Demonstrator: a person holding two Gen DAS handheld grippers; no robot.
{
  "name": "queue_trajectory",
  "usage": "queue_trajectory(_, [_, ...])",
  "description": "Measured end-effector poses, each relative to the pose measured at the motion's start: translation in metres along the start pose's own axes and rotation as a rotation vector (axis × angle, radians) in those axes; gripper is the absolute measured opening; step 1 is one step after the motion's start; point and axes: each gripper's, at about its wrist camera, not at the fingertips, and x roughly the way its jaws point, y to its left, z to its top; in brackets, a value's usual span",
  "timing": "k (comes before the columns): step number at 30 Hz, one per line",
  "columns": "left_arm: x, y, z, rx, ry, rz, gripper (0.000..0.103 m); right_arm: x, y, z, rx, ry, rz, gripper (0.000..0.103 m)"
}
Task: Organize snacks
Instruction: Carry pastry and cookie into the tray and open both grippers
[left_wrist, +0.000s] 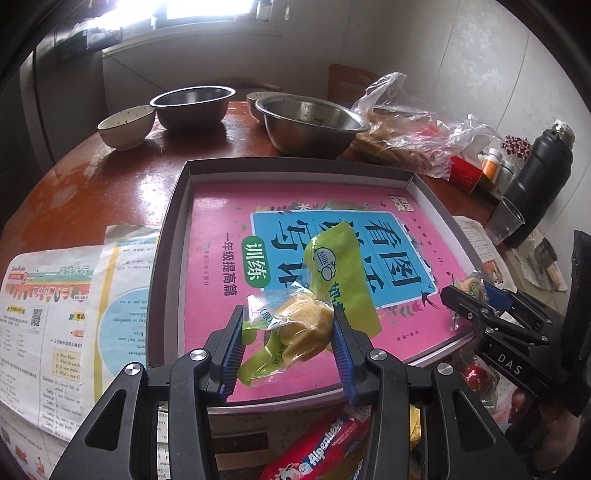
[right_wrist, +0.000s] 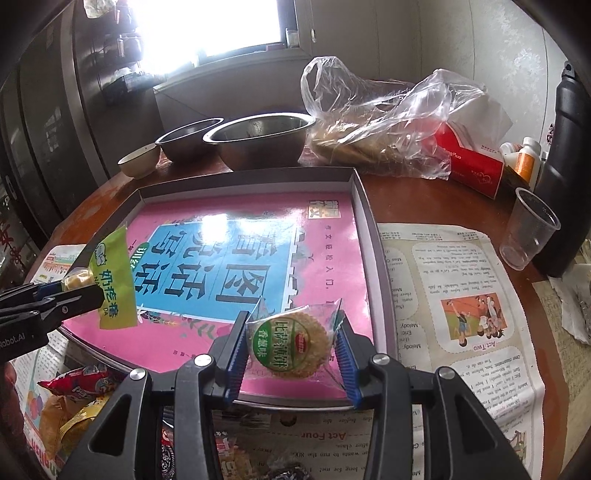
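My left gripper is shut on a green milk-cake packet with a yellow cake inside, held over the near part of the grey tray that has a pink book in it. The packet also shows in the right wrist view. My right gripper is shut on a round cracker in a clear wrapper, held over the tray's near right corner. The cracker and right gripper show in the left wrist view.
Loose snacks lie in front of the tray: a red Alpenliebe pack and red and yellow packets. Beyond the tray stand two steel bowls, a small ceramic bowl, a plastic bag of food, a clear cup and a black flask.
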Motion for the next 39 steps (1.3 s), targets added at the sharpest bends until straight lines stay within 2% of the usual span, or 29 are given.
queue_trajectory(11, [0.007, 0.001, -0.001, -0.014, 0.018, 0.002, 0.049, 0.003, 0.000, -0.001, 0.018, 0.011, -0.014, 0.047])
queue_trajectory(14, [0.006, 0.004, -0.001, -0.026, 0.016, 0.007, 0.053, 0.001, -0.001, 0.000, 0.023, 0.006, -0.015, 0.052])
queue_trajectory(15, [0.005, 0.005, -0.001, -0.031, 0.013, 0.011, 0.058, 0.000, -0.001, 0.000, 0.026, 0.003, -0.016, 0.053])
queue_trajectory(22, [-0.008, 0.011, 0.000, -0.045, -0.025, 0.036, 0.068, -0.015, -0.007, 0.001, 0.059, -0.050, -0.016, 0.062])
queue_trajectory(28, [-0.026, 0.015, 0.000, -0.057, -0.061, 0.048, 0.072, -0.028, -0.011, 0.000, 0.074, -0.074, -0.012, 0.067])
queue_trajectory(39, [-0.062, 0.026, -0.008, -0.078, -0.104, 0.053, 0.074, -0.055, -0.014, -0.007, 0.085, -0.110, 0.016, 0.070])
